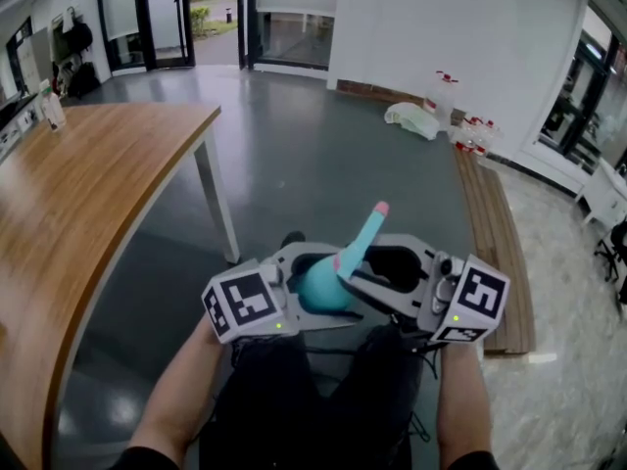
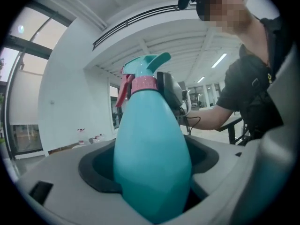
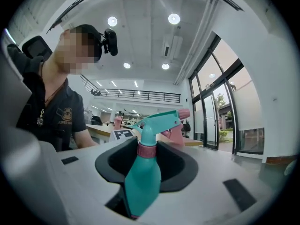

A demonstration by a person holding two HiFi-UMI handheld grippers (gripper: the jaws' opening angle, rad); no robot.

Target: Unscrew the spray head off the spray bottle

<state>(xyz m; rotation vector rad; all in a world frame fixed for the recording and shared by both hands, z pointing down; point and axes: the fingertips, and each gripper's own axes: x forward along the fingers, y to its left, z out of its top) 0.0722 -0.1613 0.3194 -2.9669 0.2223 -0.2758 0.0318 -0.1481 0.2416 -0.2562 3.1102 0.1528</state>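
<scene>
Teal spray bottle: held aloft over the person's lap, spray head tilted upward. Left gripper: clamped on the bottle's body. Right gripper: closed around the pink collar beneath the head.

I'm looking steeply down on the jaws through the head view, from above and behind them. Each gripper view is sitting close behind its own jaws, facing the other's. All three are sharing the spray bottle between the jaws.
</scene>
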